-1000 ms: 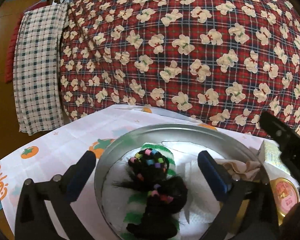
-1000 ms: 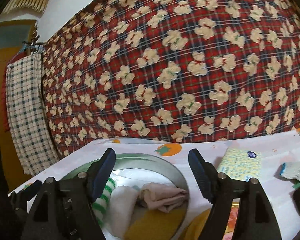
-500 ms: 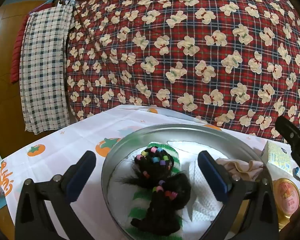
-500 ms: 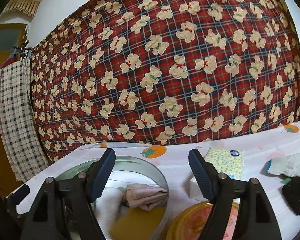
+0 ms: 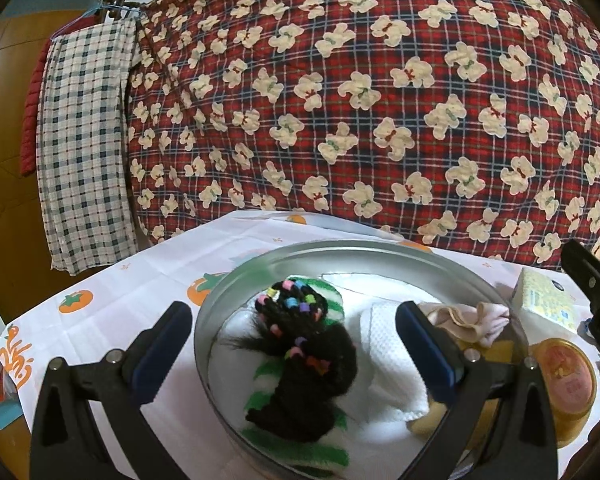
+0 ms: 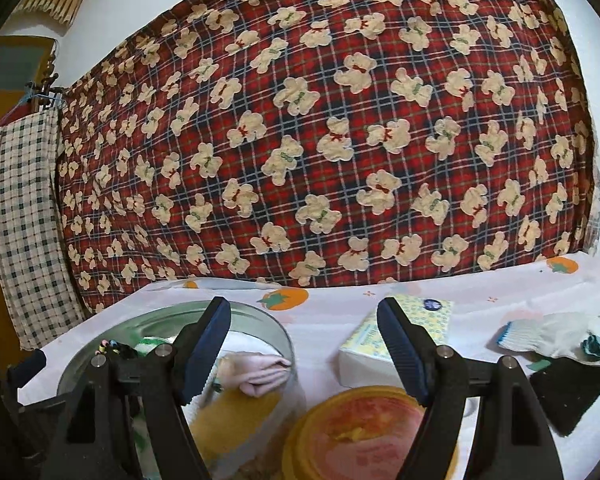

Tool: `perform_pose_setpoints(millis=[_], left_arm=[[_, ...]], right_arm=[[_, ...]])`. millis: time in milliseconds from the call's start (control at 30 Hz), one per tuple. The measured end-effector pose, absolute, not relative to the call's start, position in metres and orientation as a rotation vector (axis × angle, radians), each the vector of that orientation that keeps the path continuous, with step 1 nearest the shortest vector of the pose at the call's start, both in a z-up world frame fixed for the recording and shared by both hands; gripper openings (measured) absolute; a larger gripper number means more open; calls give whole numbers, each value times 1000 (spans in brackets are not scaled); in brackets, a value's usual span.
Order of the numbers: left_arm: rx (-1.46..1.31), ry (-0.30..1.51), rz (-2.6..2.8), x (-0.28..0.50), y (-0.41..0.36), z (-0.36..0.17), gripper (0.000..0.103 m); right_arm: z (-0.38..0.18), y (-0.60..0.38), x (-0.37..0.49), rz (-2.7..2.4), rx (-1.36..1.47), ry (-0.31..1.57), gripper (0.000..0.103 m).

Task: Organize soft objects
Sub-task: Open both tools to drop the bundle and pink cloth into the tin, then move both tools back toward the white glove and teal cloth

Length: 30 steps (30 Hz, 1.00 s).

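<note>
A round metal tin holds a black braided hairpiece with coloured beads, a green-and-white striped cloth, a white towel and a pink cloth. My left gripper hangs open over the tin, its fingers on either side of the hairpiece and apart from it. My right gripper is open and empty, above the tin's right rim and a yellow lid. A white glove with a blue cuff and a black cloth lie on the table at the right.
A tissue pack sits behind the yellow lid. The table wears a white cloth with orange fruit prints. A red plaid bear-print blanket rises just behind it, and a checked towel hangs at the left.
The right gripper has shifted to the right, away from the tin, so the lid, glove and black cloth show more. The left gripper has barely moved.
</note>
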<state>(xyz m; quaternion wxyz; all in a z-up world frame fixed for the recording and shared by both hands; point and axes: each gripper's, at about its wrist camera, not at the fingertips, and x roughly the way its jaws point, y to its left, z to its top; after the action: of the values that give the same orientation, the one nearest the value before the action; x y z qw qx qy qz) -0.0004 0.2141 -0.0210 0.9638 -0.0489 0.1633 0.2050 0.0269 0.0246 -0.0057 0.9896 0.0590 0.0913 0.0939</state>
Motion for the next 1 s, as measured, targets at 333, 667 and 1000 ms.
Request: perform_pose_setpoints(millis=[333, 667, 1000], left_arm=[[-79, 339, 356, -6, 187, -21, 103], [-68, 319, 268, -14, 149, -19, 103], [-31, 330, 133, -13, 94, -19, 103]], right_arm=[[-11, 3, 25, 143, 89, 215, 78], [-14, -40, 21, 86, 61, 229, 78], [-19, -114, 24, -33, 99, 293, 78]])
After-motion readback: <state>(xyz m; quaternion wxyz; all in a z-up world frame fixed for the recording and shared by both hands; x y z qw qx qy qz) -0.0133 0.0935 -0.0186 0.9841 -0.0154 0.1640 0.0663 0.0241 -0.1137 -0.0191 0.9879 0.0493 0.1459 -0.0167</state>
